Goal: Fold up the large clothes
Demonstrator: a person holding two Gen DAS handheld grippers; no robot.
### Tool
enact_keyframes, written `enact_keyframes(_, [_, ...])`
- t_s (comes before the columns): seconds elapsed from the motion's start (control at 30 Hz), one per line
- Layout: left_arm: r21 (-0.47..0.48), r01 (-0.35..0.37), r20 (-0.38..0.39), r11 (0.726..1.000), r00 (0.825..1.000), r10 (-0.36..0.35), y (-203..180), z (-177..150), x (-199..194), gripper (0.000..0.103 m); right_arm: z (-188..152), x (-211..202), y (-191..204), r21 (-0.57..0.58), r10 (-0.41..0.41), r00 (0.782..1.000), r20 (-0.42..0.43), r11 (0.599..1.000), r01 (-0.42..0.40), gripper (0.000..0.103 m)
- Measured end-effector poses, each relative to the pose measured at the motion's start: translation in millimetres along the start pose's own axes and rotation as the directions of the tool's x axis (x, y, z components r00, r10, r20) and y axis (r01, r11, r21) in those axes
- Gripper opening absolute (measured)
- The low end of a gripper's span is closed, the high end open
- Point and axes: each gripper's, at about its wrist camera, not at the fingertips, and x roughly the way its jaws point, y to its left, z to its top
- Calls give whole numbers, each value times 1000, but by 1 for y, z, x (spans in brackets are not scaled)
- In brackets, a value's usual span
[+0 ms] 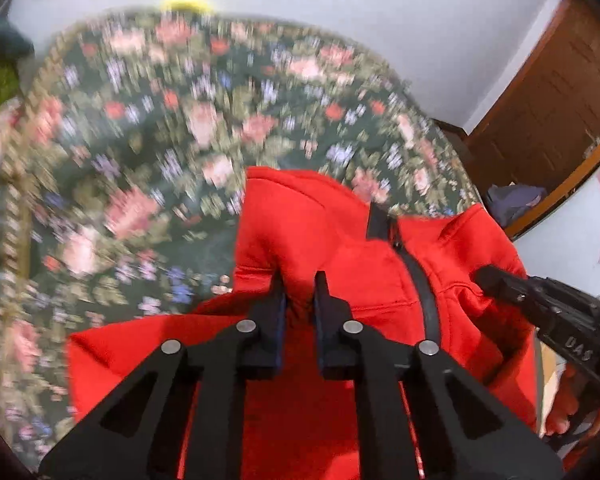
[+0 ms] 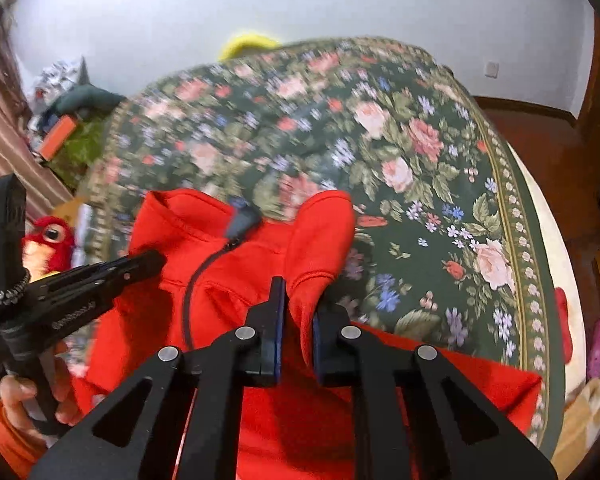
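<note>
A red zip-up sweatshirt with a dark zipper is held up over the floral bedspread. My left gripper is shut on a fold of the red fabric near its left shoulder. My right gripper is shut on the other shoulder of the sweatshirt. Each gripper shows in the other's view: the right one at the right edge, the left one at the left. The lower part of the garment hangs under the grippers, partly hidden.
The bedspread covers a bed that fills most of both views. A red plush toy and clutter lie at the left. A wooden door stands at the right. A yellow object sits beyond the bed.
</note>
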Motion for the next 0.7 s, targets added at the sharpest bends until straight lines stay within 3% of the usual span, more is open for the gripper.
enact_keyframes(0.23, [112,10,102,994,995,-21,-25,-29,-101,9,-21,-70,21,-46,39,996,78,998,-36,10])
enact_keyframes(0.4, [172,43,107,984,992,-62,-43,-76,-146,9,-65,-107,36,-104,30,996,81,994,-21,10])
enact_keyframes(0.5, [229,22,98,973,994,-46,-59,-114,-159,9,-92,-118,39,-114,30,998,58,993,-23,10])
enact_keyframes(0.7, [239,41,7,970,999,-43,-65,-184,-154,10,-143,-123,33,-95,44,999,-20,994,-46,10])
